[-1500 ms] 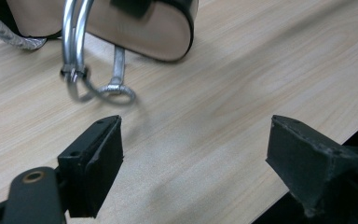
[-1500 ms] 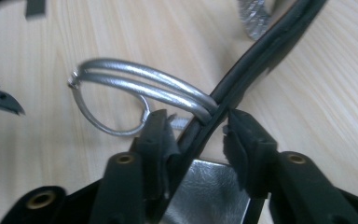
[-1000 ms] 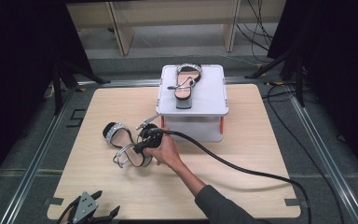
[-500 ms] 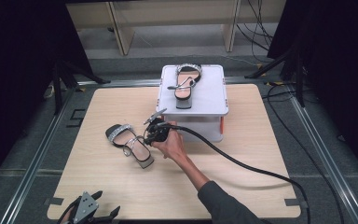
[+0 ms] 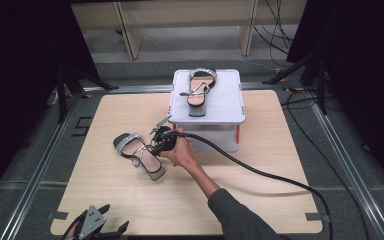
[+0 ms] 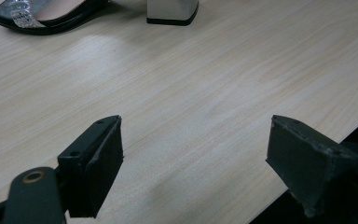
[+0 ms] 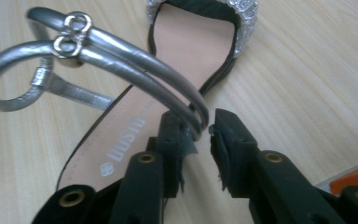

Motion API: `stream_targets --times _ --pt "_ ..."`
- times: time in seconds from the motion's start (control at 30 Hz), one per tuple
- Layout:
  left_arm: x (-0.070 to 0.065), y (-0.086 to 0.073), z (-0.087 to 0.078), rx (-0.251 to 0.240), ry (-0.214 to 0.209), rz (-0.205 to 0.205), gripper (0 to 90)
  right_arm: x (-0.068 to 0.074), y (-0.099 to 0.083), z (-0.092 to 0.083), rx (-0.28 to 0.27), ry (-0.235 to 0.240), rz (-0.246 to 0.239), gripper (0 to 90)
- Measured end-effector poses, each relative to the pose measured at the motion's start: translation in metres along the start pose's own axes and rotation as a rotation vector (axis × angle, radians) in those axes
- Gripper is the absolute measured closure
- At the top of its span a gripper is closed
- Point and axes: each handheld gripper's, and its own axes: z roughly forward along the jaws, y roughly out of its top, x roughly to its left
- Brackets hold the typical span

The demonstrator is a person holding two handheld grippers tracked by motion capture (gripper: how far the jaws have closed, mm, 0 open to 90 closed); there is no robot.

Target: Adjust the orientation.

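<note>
High view: sandal [image 5: 139,154] lies on counter [image 5: 260,165], front-left of white stand [image 5: 227,105] carrying 2nd sandal [image 5: 199,90]. R gripper [image 5: 155,145] at its ankle straps. L gripper [image 5: 97,227] at near counter edge.

L gripper view: fingers [image 6: 93,168] spread wide, nothing between; sandal toe [image 6: 32,16] well apart.

R gripper view: fingers [image 7: 233,149] have just been closing, pinching silver straps [image 7: 135,70] over insole [image 7: 177,60].

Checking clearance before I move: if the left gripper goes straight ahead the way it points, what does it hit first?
Probably the sandal lying ahead on the table; the left gripper is open with bare wood before it, though depth is hard to judge.
</note>
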Motion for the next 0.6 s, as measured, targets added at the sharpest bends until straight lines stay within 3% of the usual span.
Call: stream_targets --times 0.07,0.17,0.27,0.3,0.33,0.4,0.43,0.6 --pt "0.000 0.000 0.000 0.000 0.000 0.001 17.8 -0.003 -0.001 0.003 0.007 0.020 0.006 80.8" --pt "-0.001 0.000 0.001 -0.006 -0.002 -0.013 17.8 -0.004 0.000 0.003 0.004 0.032 -0.024 84.9" --pt "0.000 0.000 0.000 0.000 0.001 0.002 17.9 -0.002 -0.001 0.000 0.008 0.030 -0.023 87.1" --pt "-0.002 0.000 0.001 -0.021 -0.012 -0.032 17.8 -0.002 -0.001 -0.001 0.009 0.031 -0.053 87.2" --pt "0.000 0.000 0.000 -0.012 -0.003 -0.012 17.9 0.000 -0.002 -0.003 0.019 0.027 -0.047 87.1" --pt "-0.001 0.000 0.000 -0.013 -0.004 -0.012 17.8 0.003 -0.003 -0.005 0.031 0.027 -0.045 87.1" --pt "-0.001 0.000 0.000 -0.013 -0.005 -0.014 17.8 0.008 -0.004 -0.009 0.042 0.032 -0.076 87.1" --pt "0.000 0.000 -0.001 -0.006 -0.003 -0.008 17.8 0.024 -0.009 -0.018 0.078 0.044 -0.117 87.1"
